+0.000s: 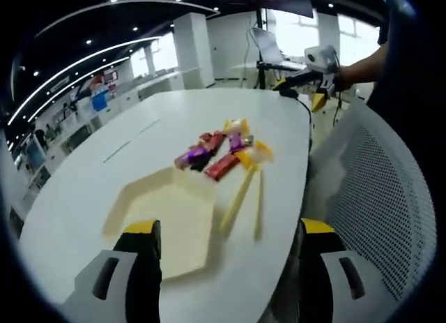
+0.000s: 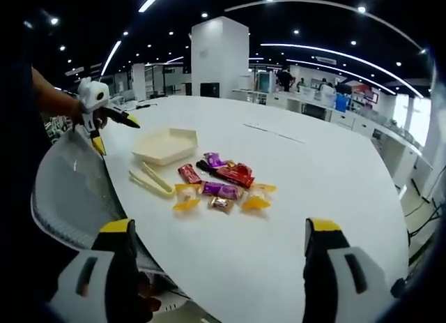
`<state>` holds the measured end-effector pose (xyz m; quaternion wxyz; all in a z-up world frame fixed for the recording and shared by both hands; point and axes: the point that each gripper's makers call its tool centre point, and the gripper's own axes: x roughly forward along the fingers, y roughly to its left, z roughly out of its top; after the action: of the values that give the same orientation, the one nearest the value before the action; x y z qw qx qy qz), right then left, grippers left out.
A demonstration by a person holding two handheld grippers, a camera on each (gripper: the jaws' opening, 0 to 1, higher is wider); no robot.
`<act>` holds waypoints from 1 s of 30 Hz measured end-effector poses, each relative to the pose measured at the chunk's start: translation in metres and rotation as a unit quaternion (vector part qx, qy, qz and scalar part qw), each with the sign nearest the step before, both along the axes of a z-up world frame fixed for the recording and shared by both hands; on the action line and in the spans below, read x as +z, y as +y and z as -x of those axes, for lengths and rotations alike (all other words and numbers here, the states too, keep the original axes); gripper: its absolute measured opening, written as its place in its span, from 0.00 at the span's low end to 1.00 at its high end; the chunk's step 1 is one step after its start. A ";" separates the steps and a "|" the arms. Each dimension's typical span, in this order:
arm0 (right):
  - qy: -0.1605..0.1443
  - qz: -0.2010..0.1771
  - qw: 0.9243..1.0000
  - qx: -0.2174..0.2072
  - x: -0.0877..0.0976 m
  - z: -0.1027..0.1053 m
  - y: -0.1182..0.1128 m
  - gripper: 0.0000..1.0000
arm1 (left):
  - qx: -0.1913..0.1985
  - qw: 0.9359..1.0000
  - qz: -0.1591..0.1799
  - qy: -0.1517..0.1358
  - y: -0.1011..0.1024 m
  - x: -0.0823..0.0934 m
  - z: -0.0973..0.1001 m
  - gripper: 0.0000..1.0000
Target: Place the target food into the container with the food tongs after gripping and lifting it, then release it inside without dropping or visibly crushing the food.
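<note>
Round white bench [image 2: 313, 190] in an open office. Cream tongs [image 2: 150, 180] as landmark, lying flat on the bench, untouched, arms slightly spread.

Just past the tongs' hinge end: shallow cream container [image 2: 166, 144], empty. Just beside the tongs' tips, on the side away from the container: loose cluster of wrapped snacks [image 2: 224, 180], in red, purple and yellow wrappers, touching or overlapping, none in the container.

Handling, as a judgement: snacks likely light, wrappers crinkly and slick, contents possibly brittle (hard to tell through foil). Best taken across the middle of one outlying piece, such as the yellow one [image 2: 187, 197] nearest the tongs, with gentle squeeze only. Tongs likely thin springy plastic; best held midway along both arms so that closing the gripper closes the tips.

Left gripper [image 1: 230, 243] released, jaws wide apart, holding nothing, poised above the container and the tongs, looking down across them toward the snacks. Seen too from the right gripper view, held up beyond the container by a bare forearm, near a white mesh chair [image 2: 70, 190].

Right gripper [image 2: 216, 250] likewise released and empty, well back from the tongs, on the snacks' side, aimed level across the bench. Seen from the left gripper view, raised beyond the bench's far edge in a hand.
</note>
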<state>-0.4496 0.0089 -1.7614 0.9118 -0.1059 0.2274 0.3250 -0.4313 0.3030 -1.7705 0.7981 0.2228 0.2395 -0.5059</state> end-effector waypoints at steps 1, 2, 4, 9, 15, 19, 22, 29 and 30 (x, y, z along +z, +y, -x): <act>0.002 0.001 1.000 0.001 -0.001 0.001 0.000 0.99 | -0.007 1.000 -0.007 0.001 -0.004 -0.003 0.001 0.74; 0.003 0.001 1.000 0.002 -0.002 0.001 0.000 0.99 | -0.014 1.000 -0.016 0.001 -0.006 -0.006 0.002 0.71; 0.001 0.001 1.000 0.000 -0.001 0.001 0.000 0.99 | -0.023 0.999 -0.024 0.005 -0.011 -0.013 0.003 0.67; -0.001 -0.006 1.000 -0.008 0.002 0.000 0.002 0.99 | -0.049 0.998 -0.040 0.016 -0.023 -0.029 0.007 0.58; 0.004 -0.005 1.000 0.000 0.000 0.004 0.007 0.99 | -0.050 0.997 -0.054 0.024 -0.033 -0.043 0.002 0.46; 0.005 -0.011 1.000 -0.002 0.000 0.005 0.008 0.99 | -0.064 0.995 -0.076 0.026 -0.039 -0.054 0.003 0.40; 0.008 -0.013 1.000 -0.004 0.000 0.007 0.009 0.99 | -0.059 0.994 -0.087 0.023 -0.040 -0.061 -0.001 0.39; 0.010 -0.019 1.000 -0.006 -0.001 0.008 0.013 0.99 | -0.064 0.993 -0.102 0.013 -0.041 -0.076 -0.005 0.35; 0.009 -0.021 1.000 -0.007 -0.001 0.008 0.014 0.99 | -0.062 0.993 -0.103 0.012 -0.040 -0.077 -0.007 0.35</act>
<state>-0.4579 0.0232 -1.7620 0.9141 -0.0823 0.2296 0.3240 -0.4245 0.2633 -1.8472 0.7352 0.3126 0.2855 -0.5294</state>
